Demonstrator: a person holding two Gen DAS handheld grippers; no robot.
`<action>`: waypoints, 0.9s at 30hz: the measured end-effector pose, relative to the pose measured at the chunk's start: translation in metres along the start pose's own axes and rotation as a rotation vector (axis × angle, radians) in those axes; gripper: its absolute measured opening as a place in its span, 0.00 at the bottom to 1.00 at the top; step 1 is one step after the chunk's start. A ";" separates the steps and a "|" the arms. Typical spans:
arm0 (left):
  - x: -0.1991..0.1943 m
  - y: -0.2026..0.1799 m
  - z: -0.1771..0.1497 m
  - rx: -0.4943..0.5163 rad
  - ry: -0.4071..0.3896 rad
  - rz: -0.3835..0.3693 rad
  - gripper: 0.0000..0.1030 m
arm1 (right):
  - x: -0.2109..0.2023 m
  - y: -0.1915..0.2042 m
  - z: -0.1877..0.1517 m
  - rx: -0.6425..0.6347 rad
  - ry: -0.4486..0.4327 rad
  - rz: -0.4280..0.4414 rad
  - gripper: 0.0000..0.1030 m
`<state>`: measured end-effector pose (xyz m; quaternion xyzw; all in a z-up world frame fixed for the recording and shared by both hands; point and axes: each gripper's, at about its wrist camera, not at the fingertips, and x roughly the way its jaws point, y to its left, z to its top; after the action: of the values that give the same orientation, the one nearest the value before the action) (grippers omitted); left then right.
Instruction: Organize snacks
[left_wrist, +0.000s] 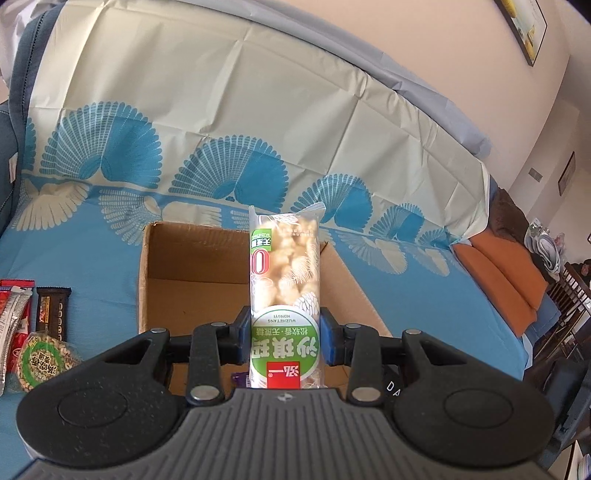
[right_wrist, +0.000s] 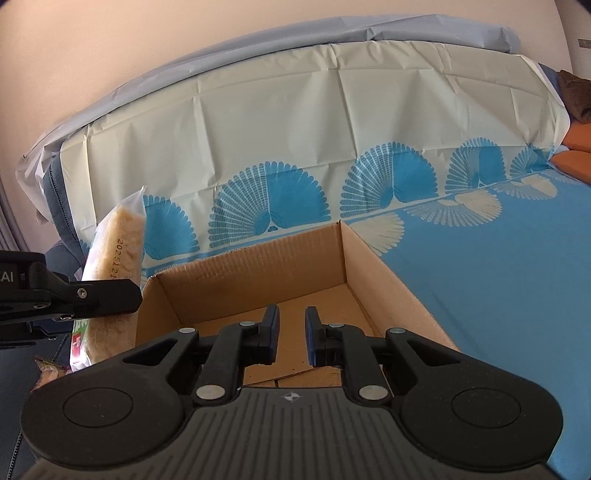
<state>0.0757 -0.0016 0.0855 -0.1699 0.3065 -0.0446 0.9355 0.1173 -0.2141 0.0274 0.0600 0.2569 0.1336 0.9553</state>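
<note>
The left gripper (left_wrist: 284, 334) points level over the box (left_wrist: 192, 273), its blue pads clamped on a long clear-wrapped puffed snack (left_wrist: 282, 291) that stands out past the fingers above the box's open top. The right gripper (right_wrist: 291, 334) hovers over the same corrugated cardboard box, jaws narrowly apart and holding nothing. More glossy packets (left_wrist: 33, 332) lie left on the creased blue cloth (left_wrist: 424, 295).
</note>
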 end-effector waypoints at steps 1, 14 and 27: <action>0.001 -0.001 0.001 0.003 -0.003 0.008 0.40 | 0.000 -0.001 0.000 0.004 -0.001 -0.002 0.15; -0.056 0.035 -0.030 0.041 -0.208 0.137 0.58 | 0.002 0.001 -0.001 -0.031 -0.011 -0.066 0.32; -0.137 0.186 -0.087 0.113 -0.165 0.404 0.10 | -0.018 0.045 -0.013 -0.107 -0.087 0.045 0.32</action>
<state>-0.0899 0.1735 0.0322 -0.0552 0.2540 0.1405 0.9554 0.0854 -0.1760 0.0330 0.0203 0.2063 0.1658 0.9641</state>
